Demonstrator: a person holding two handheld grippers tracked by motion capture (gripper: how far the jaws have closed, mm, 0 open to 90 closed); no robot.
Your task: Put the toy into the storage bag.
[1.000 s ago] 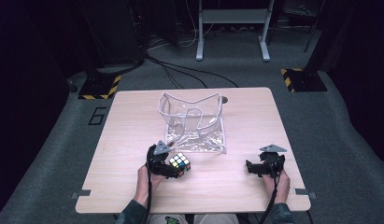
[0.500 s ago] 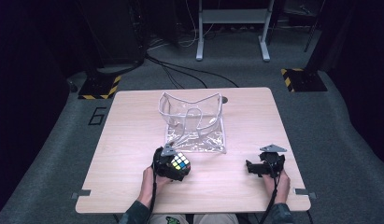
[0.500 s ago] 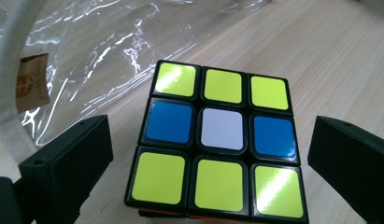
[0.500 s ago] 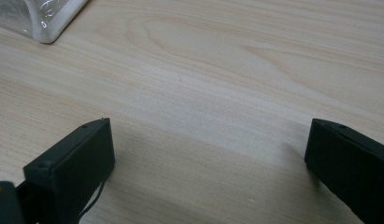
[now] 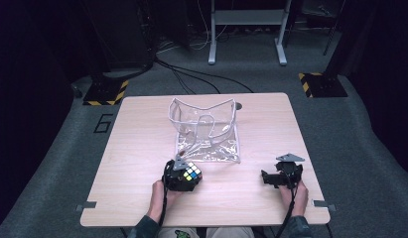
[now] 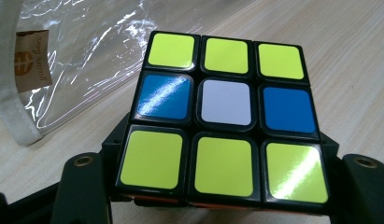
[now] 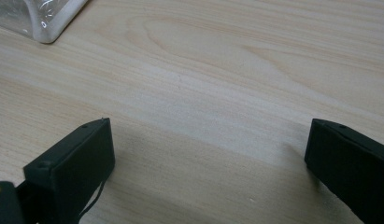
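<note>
Puzzle cube (image 6: 220,126) sits on the tabletop (image 5: 137,148) at the near left, just in front of the clear plastic bag (image 5: 206,130). Left gripper (image 5: 180,174) is around it: in the left gripper view the two black jaws flank the cube's lower row on both sides, and they have just been closing in on it, cube between them. They look snug against its sides, so I read this as the grasp taken, cube not yet lifted; the cube's top face, yellow rows with blue and white between, faces the camera.

The bag stands open beyond the cube, its white-trimmed mouth upward and far from the person, a brown label (image 6: 32,59) on its wall. Likely the cube is gripped low and square so it can be carried up and over that rim.

Right gripper (image 5: 280,177) rests at the near right, well apart from the bag, jaws wide with bare wood between them. Probably waiting to steady the floppy bag.
</note>
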